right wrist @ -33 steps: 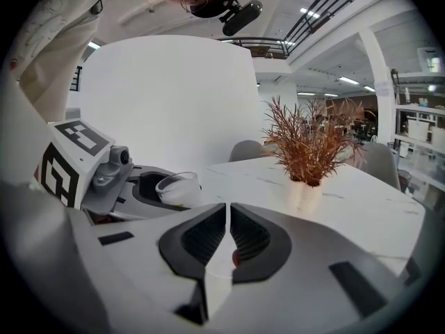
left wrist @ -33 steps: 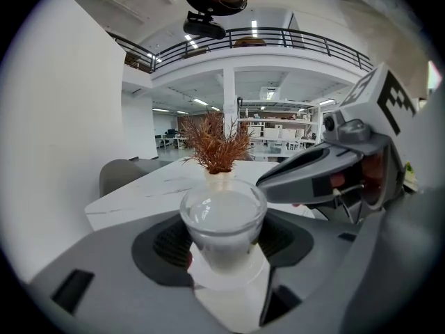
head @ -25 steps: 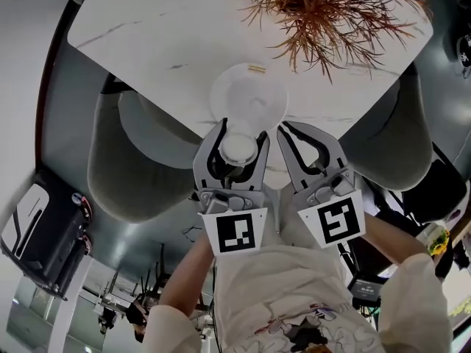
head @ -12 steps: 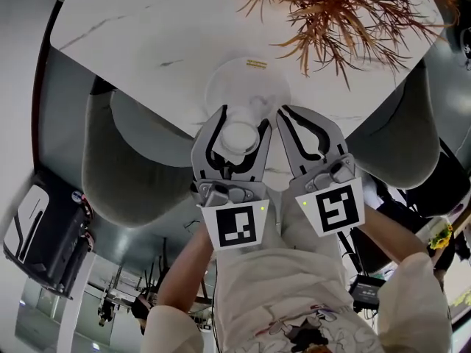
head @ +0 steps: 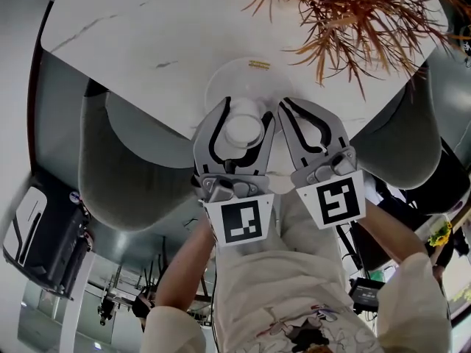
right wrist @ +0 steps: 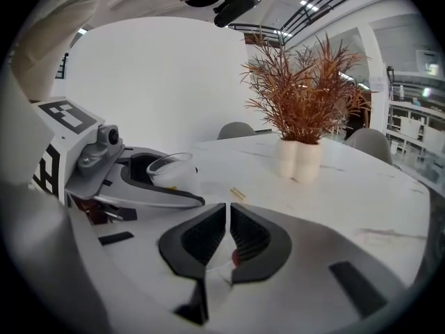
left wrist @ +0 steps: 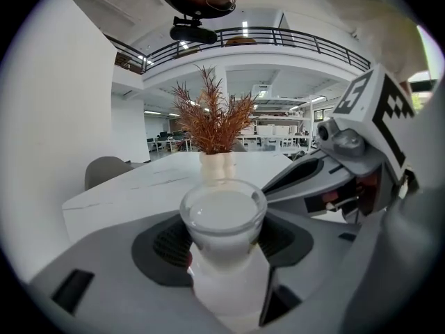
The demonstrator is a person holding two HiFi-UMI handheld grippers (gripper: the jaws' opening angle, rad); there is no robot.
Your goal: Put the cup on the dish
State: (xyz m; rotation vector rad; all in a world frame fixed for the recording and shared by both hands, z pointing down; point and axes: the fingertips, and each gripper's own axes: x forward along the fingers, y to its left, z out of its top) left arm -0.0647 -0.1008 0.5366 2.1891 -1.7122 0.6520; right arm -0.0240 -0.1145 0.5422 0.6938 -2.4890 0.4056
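A translucent white cup (head: 243,129) sits upright between the pads of my left gripper (head: 247,110), which is shut on it. In the left gripper view the cup (left wrist: 224,218) fills the gap between the dark pads (left wrist: 169,244). The white round dish (head: 243,76) lies on the marble table (head: 140,28); in the head view the cup hangs over the dish's near rim. My right gripper (head: 288,107) is just right of the cup, its jaws shut with nothing in them (right wrist: 228,218). From the right gripper view the cup (right wrist: 174,171) shows at the left inside the left gripper.
A white vase (right wrist: 299,160) with rust-coloured dried branches (head: 353,13) stands on the table beyond and to the right of the dish. Grey chairs (head: 118,175) flank the table's near corner. A small yellow label (head: 258,65) lies at the dish's far rim.
Both grippers have sunk toward the table. In the head view the cup now overlaps the dish's near rim, where it was short of it. Both jaws keep their state.
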